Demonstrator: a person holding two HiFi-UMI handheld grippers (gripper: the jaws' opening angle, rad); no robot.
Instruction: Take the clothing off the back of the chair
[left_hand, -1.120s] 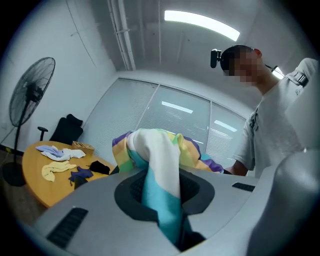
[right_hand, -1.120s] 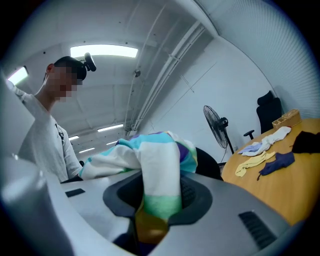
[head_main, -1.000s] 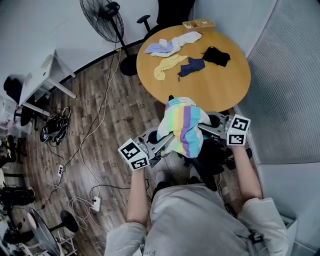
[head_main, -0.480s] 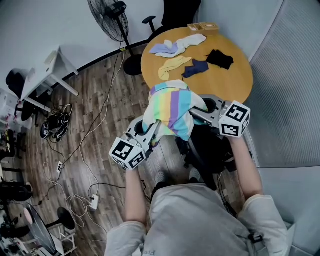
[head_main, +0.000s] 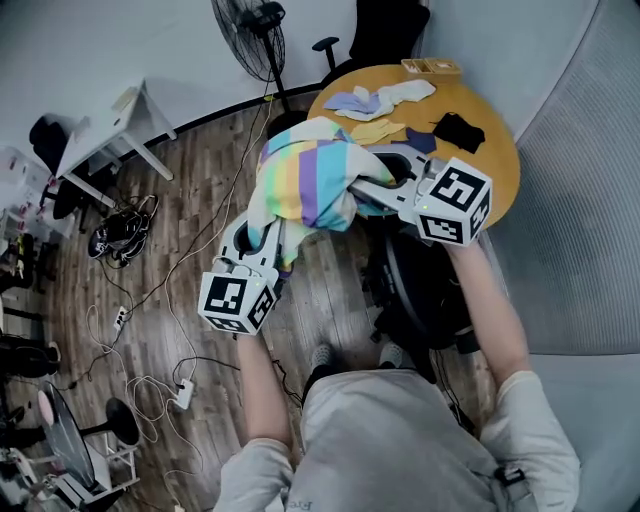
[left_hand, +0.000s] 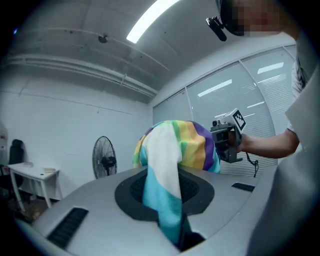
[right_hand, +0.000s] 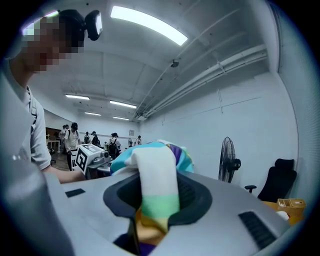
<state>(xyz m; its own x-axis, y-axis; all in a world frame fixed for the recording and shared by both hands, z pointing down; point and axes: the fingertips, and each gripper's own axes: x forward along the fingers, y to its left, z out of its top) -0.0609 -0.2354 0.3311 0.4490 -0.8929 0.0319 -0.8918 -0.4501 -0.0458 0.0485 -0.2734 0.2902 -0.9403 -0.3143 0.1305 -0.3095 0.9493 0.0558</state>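
A pastel rainbow-striped garment hangs in the air between my two grippers, lifted clear of the black chair below it. My left gripper is shut on the garment's left side; in the left gripper view the cloth runs down into the closed jaws. My right gripper is shut on the other side, with the cloth pinched at its jaws. Both grippers point roughly level and each shows in the other's view, the right gripper and the left gripper.
A round wooden table behind the chair carries several small garments and a wooden tray. A standing fan, a white desk, and cables with a power strip occupy the wooden floor at left.
Both grippers have risen and swung to the upper left of the head view, carrying the striped garment up and away from the chair back.
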